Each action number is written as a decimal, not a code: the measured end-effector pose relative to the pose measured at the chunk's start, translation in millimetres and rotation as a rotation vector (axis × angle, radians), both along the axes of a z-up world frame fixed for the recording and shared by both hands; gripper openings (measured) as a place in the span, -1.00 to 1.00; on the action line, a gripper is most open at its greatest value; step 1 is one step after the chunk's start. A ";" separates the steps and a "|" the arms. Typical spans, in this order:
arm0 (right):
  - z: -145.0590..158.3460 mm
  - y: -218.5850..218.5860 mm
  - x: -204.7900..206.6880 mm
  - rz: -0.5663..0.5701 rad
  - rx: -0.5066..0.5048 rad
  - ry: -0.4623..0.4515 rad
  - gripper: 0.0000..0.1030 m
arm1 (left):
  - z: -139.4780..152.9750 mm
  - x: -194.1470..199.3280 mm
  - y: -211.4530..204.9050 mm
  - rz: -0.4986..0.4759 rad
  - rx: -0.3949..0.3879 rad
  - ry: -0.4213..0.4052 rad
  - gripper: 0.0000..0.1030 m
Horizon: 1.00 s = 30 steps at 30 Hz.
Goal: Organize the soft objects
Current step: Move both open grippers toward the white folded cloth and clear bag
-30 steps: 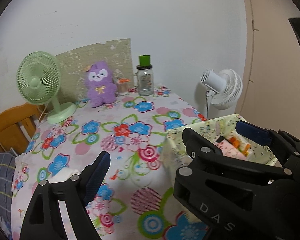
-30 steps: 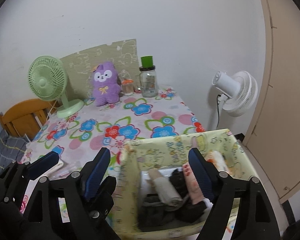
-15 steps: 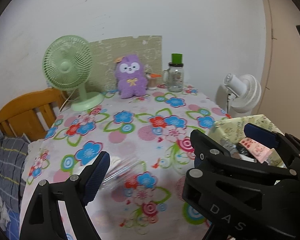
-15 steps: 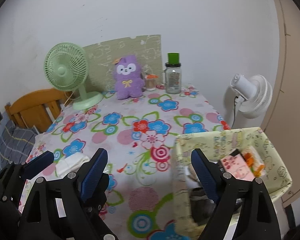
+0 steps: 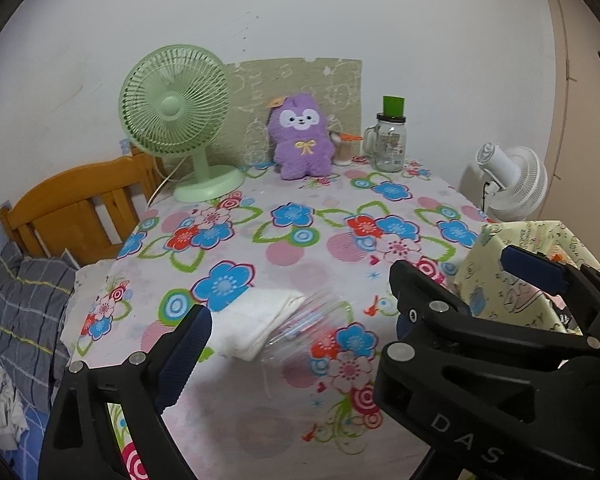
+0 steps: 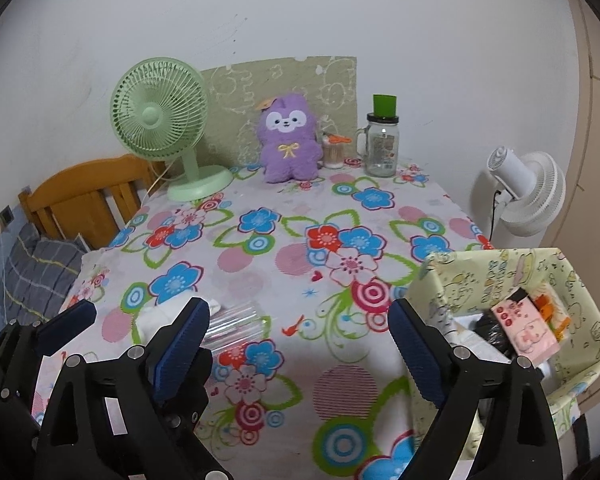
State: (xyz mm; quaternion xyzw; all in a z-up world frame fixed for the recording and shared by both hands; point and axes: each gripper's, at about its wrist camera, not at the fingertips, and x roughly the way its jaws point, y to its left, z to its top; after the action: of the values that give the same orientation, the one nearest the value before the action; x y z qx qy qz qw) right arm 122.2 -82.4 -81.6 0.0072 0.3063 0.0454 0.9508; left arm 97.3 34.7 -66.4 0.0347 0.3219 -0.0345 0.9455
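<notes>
Surface [image 6: 284, 280] with a flowered cloth filled both views; at its 4 o'clock edge in the right wrist view hung the yellow fabric bin [image 6: 460, 280], already holding dark rolled items and a pink printed pack [image 6: 526, 334]. Green fan [image 6: 156, 120] stood at 11 o'clock, purple plush [image 6: 286, 140] at 12, glass jar [image 6: 381, 148] just beside it at 1, white fan [image 6: 528, 192] off the surface at 2. The white folded cloth [image 5: 260, 320] lay at 7 o'clock in the left wrist view, touching a clear plastic wrapper [image 5: 312, 324], blurred. Left claw [image 5: 352, 292] was wide apart, empty, fingers either side of that cloth but above it. Right claw [image 6: 300, 332] was also apart and empty, hovering over the near edge between cloth and bin. Likely step: reaching for the next soft item, the white cloth, bin being the destination. Next move probably called for lowering the left claw, pinching the cloth clear of the slippery wrapper, then carrying it toward 4 o'clock. Readable writing: "DAS" on the claw body in the left wrist view; bin print and jar label too small to read.
</notes>
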 end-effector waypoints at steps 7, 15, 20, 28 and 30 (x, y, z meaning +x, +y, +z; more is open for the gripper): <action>-8.3 15.0 5.1 0.012 -0.010 0.011 0.83 | -8.6 4.3 15.3 0.031 0.002 0.010 0.92; -21.3 26.5 14.9 0.022 -0.018 0.039 0.84 | -22.1 13.2 27.1 0.046 0.008 0.046 0.93; -30.8 34.0 22.2 0.030 -0.021 0.055 0.84 | -30.9 20.8 34.4 0.056 0.013 0.069 0.93; -47.0 42.1 39.9 0.040 -0.024 0.103 0.84 | -47.4 40.2 45.6 0.070 0.018 0.120 0.93; -51.3 42.4 44.6 0.049 -0.021 0.113 0.84 | -52.0 45.4 46.3 0.062 0.019 0.132 0.93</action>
State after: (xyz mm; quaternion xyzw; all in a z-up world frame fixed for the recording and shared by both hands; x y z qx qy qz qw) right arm 166.8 -40.1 -132.9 -0.0076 0.3602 0.0648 0.9306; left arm 142.8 81.0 -118.3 0.0310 0.3849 -0.0042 0.9224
